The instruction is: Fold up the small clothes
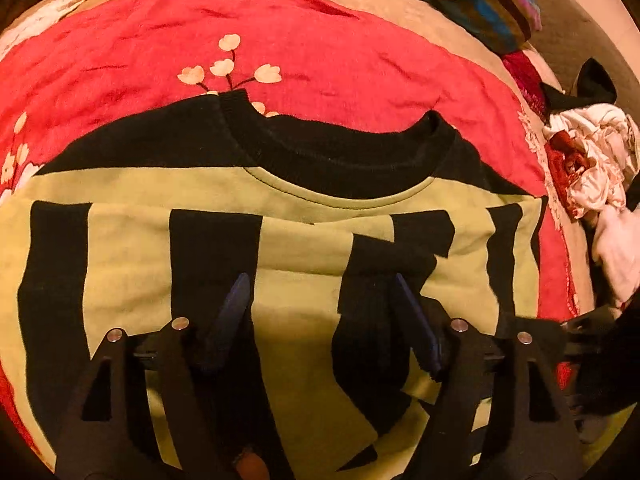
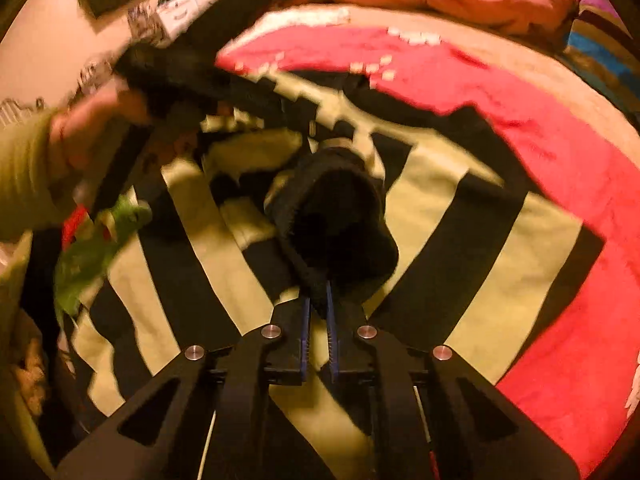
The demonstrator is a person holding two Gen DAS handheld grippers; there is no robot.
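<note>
- The striped sweater [image 1: 304, 248] lies flat on the bed's red blanket [image 1: 320, 60], collar on the far side; we judge it soft, light and floppy, so it will sag and drag from any single grip.
- Best holds, we think, are the thick ribbed edges: cuff, hem, collar.
- Our right gripper [image 2: 318, 312] is clenched on the black ribbed cuff [image 2: 340, 216], lifted over the body.
- Our left gripper [image 1: 320, 292] hovers spread wide, empty, just above the chest.

L gripper [image 1: 320, 292] jaws wide; R gripper [image 2: 318, 304] pinched closed
</note>
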